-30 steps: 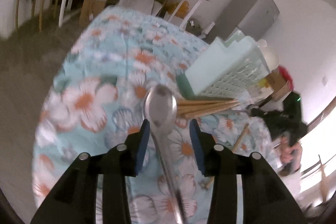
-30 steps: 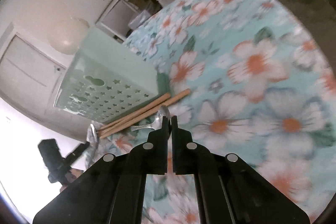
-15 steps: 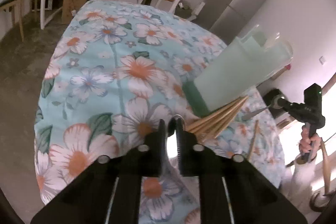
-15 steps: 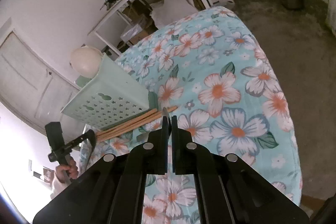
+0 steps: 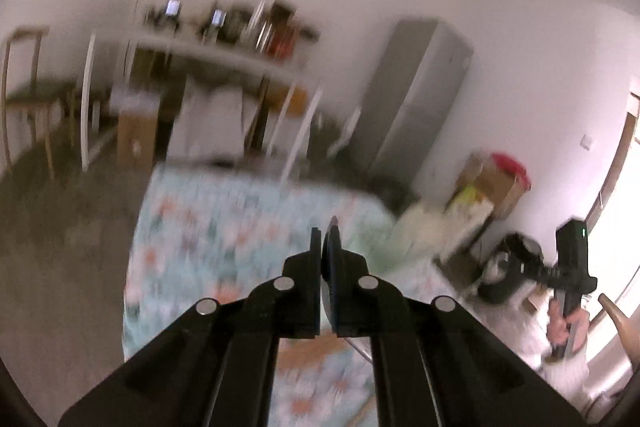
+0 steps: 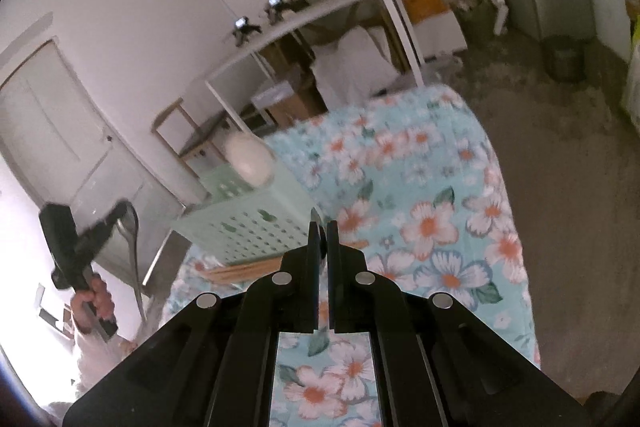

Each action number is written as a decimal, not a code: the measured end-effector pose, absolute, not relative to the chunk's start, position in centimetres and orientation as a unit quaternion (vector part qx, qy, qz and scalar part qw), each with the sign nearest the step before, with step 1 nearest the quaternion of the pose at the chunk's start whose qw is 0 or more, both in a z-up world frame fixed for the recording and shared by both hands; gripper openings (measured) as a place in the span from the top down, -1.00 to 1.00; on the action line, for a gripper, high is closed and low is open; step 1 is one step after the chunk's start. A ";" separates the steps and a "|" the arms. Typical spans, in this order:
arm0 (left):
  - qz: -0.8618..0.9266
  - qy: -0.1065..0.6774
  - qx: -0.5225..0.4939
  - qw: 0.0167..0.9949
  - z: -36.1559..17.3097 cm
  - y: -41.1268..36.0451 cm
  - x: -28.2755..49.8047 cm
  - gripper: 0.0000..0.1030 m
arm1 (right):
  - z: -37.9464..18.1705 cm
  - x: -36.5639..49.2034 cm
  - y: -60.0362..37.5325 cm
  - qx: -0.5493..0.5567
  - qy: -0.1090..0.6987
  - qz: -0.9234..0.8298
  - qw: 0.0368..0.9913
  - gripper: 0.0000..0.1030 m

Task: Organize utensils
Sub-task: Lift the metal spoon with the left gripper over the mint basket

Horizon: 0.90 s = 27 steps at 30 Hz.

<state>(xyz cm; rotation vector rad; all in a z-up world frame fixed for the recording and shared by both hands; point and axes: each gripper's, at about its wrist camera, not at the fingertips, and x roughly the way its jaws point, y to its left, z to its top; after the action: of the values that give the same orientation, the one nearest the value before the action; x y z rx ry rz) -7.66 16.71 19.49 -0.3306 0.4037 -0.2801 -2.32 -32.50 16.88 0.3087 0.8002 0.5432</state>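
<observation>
The left gripper [image 5: 326,233] is clenched on a silver metal spoon [image 6: 130,227], whose bowl shows beside it in the right wrist view, raised well above the surface. The right gripper [image 6: 320,227] is clenched on a thin metal utensil tip [image 6: 315,215]; what kind of utensil it is cannot be told. Below, on the floral turquoise tablecloth surface [image 6: 432,211], a pale green perforated plastic basket [image 6: 256,227] stands at the left, with light wooden chopsticks [image 6: 240,271] lying on its near side.
</observation>
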 end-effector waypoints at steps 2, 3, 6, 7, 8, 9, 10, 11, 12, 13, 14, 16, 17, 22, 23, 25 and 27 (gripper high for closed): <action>-0.113 0.159 -0.141 0.970 21.7 15.7 -7.1 0.95 | 17.9 -2.8 -32.7 0.159 0.371 0.267 0.875 0.97; -0.100 0.142 -0.131 0.976 22.6 15.2 -6.7 0.95 | 18.4 -3.0 -32.9 0.166 0.367 0.272 0.874 0.97; -0.066 0.101 -0.095 0.988 24.4 13.0 -4.4 0.95 | 19.8 -3.6 -33.0 0.175 0.352 0.282 0.875 0.97; -0.060 0.096 -0.084 0.990 24.6 12.2 -3.4 0.95 | 20.2 -3.7 -32.9 0.174 0.348 0.284 0.876 0.97; -0.052 0.090 -0.068 0.992 24.6 11.1 -2.4 0.95 | 20.6 -3.7 -32.9 0.175 0.344 0.285 0.878 0.97; -0.045 0.088 -0.050 0.994 24.4 10.0 -1.3 0.95 | 20.9 -3.7 -32.8 0.177 0.342 0.286 0.878 0.97; -0.037 0.087 -0.031 0.995 24.0 8.9 -0.3 0.95 | 21.2 -3.6 -32.8 0.178 0.340 0.287 0.878 0.97; -0.035 0.087 -0.020 0.995 23.6 8.2 0.3 0.95 | 21.4 -3.4 -32.7 0.181 0.339 0.287 0.878 0.97; -0.027 0.089 0.002 0.996 23.0 7.1 1.2 0.95 | 21.6 -3.3 -32.7 0.181 0.338 0.287 0.878 0.97; -0.022 0.088 0.016 0.996 22.3 6.4 1.7 0.95 | 21.7 -3.1 -32.6 0.182 0.337 0.286 0.878 0.97; -0.019 0.090 0.032 0.995 21.5 5.5 2.4 0.95 | 21.9 -2.8 -32.5 0.183 0.336 0.284 0.879 0.96; -0.021 0.100 0.054 0.993 20.0 4.3 3.4 0.94 | 22.0 -2.3 -32.3 0.184 0.334 0.280 0.881 0.96; -0.034 0.112 0.061 0.991 19.3 3.7 3.8 0.94 | 22.0 -1.8 -32.1 0.186 0.335 0.279 0.881 0.96; -0.087 0.143 0.073 0.983 17.6 2.4 3.6 0.72 | 22.3 0.4 -30.2 0.190 0.338 0.274 0.880 0.96; -0.105 0.145 0.064 0.982 17.6 2.6 3.2 0.58 | 22.4 0.8 -29.6 0.185 0.336 0.272 0.882 0.96; -0.121 0.146 0.045 0.981 17.9 3.1 2.3 -0.02 | 22.7 1.2 -28.5 0.176 0.332 0.269 0.887 0.96; -0.138 0.141 0.012 0.980 18.4 4.4 1.2 -0.06 | 23.1 1.8 -27.1 0.164 0.327 0.264 0.893 0.96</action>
<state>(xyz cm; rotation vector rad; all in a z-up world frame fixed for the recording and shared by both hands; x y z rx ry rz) 1.21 4.42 18.42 0.0236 0.2835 -0.2776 1.83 -27.15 23.14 0.3394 0.6782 0.5474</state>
